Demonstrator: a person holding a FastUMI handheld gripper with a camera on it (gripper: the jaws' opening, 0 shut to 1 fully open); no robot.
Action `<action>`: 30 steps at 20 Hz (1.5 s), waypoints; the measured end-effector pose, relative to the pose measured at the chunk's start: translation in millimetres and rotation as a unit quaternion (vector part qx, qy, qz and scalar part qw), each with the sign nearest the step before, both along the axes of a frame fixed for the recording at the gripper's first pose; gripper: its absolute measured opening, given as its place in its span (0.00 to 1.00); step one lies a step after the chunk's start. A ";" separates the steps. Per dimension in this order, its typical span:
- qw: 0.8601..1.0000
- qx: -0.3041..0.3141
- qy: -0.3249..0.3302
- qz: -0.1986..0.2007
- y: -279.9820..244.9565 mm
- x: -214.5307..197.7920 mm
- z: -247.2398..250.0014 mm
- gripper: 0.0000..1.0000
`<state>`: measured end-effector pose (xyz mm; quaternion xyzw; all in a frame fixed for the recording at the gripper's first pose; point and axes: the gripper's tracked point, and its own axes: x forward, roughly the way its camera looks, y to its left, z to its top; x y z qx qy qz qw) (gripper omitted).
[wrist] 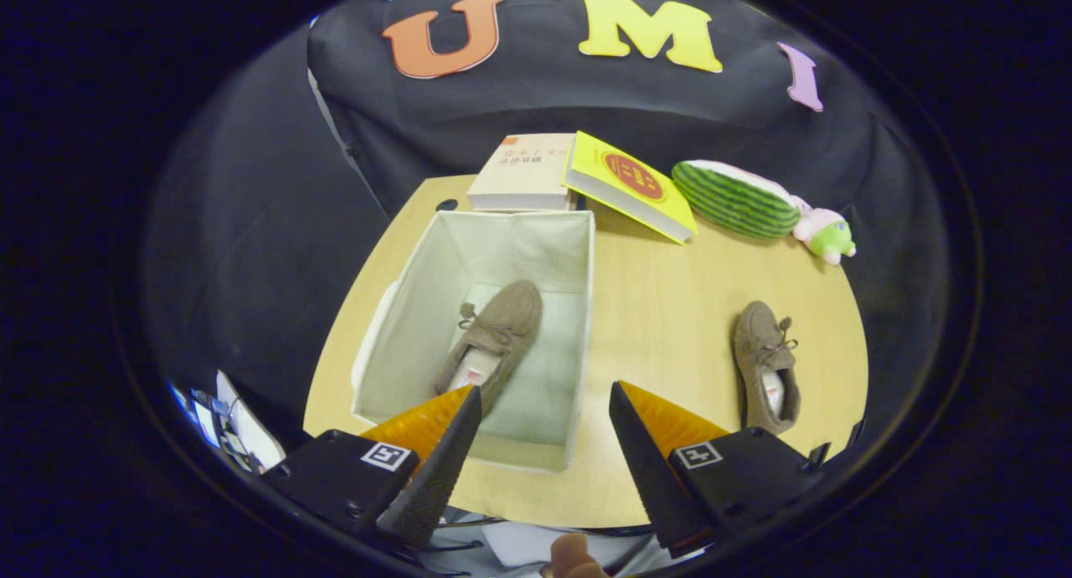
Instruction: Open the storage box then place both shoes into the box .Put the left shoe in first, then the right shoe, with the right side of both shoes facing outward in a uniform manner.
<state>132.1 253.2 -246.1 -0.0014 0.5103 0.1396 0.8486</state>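
Observation:
An open white fabric storage box [578, 310] stands on the wooden table [662, 310], just ahead of my fingers. One brown suede shoe [494, 339] lies inside it on the box floor, leaning toward the left wall, its toe pointing away from me. The second brown shoe [764, 364] rests on the table to the right of the box, toe also pointing away. My gripper [544, 402] hovers above the near edge of the box, open, with nothing between its fingers.
Two books, a beige book [523, 172] and a yellow book [630, 184], lie beyond the box at the table's far edge. A watermelon plush [735, 199] and a small green and pink toy [825, 234] lie at the far right. A person's finger [574, 557] shows below the gripper.

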 end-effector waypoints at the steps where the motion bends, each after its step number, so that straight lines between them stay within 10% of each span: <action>1: 1.000 0.002 0.004 -0.003 -12.6 1.0 -1.4 0.99; 23: 0.979 -0.159 0.073 -0.101 -307.9 48.3 -114.9 0.95; 30: 0.981 -0.096 0.130 -0.112 -303.0 57.7 -170.2 0.37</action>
